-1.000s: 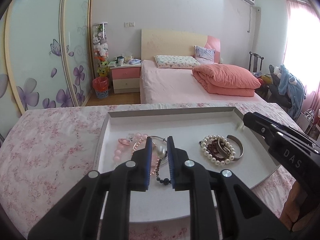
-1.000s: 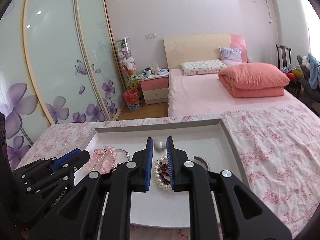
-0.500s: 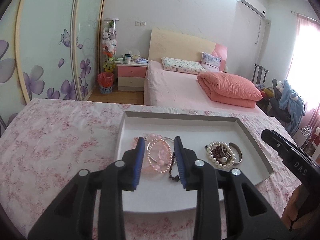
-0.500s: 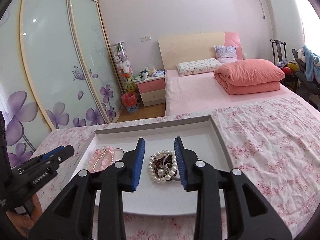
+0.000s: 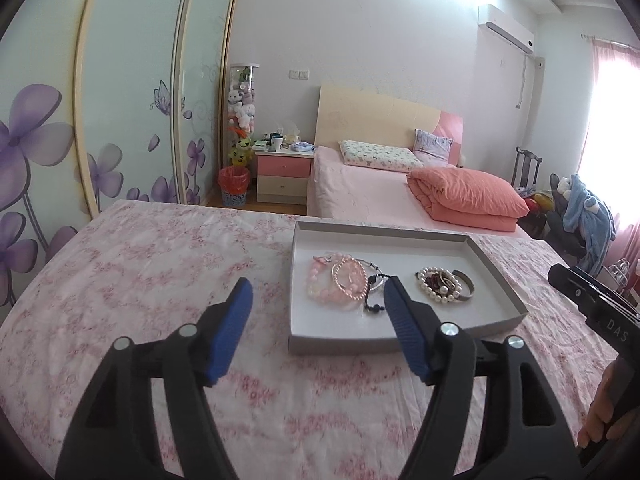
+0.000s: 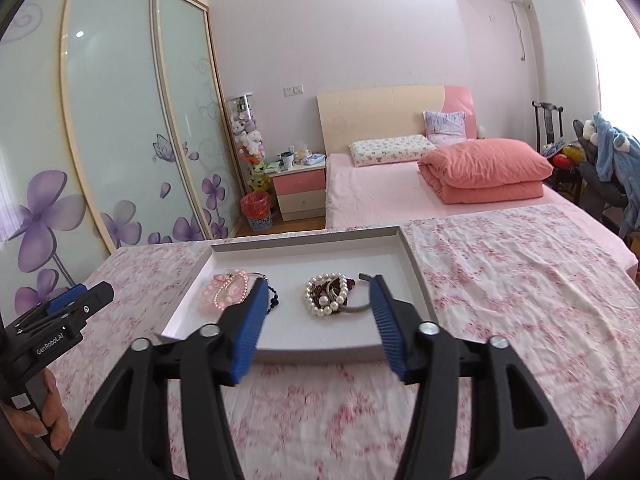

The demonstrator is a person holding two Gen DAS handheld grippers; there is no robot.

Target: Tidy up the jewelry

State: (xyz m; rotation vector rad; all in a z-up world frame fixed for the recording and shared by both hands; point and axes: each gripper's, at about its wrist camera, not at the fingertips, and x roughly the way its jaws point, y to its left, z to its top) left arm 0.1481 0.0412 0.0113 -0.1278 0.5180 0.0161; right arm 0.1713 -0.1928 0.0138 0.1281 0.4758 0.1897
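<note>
A shallow white tray point(image 5: 404, 330) point(image 6: 288, 254) lies on the floral cloth. It holds a pile of pink bead bracelets point(image 5: 340, 282) point(image 6: 226, 292) on its left. A white pearl bracelet point(image 5: 438, 284) point(image 6: 326, 294) with a silver bangle point(image 5: 466, 286) point(image 6: 360, 308) lies on its right. A dark bead string point(image 5: 374, 298) point(image 6: 273, 300) lies between the two piles. My left gripper point(image 5: 318, 294) is open and empty, held in front of the tray's near left corner. My right gripper point(image 6: 318, 292) is open and empty, held in front of the tray's near edge.
The table is covered with a pink floral cloth point(image 5: 140, 280) point(image 6: 520, 288). A bed with a folded orange quilt point(image 5: 464, 196) stands beyond the table. Sliding wardrobe doors point(image 5: 120, 100) stand at the left. A chair with clothes point(image 5: 576, 216) stands at the right.
Both grippers have opened wide and pulled back from the tray toward me. The jewelry lies in the tray where it was.
</note>
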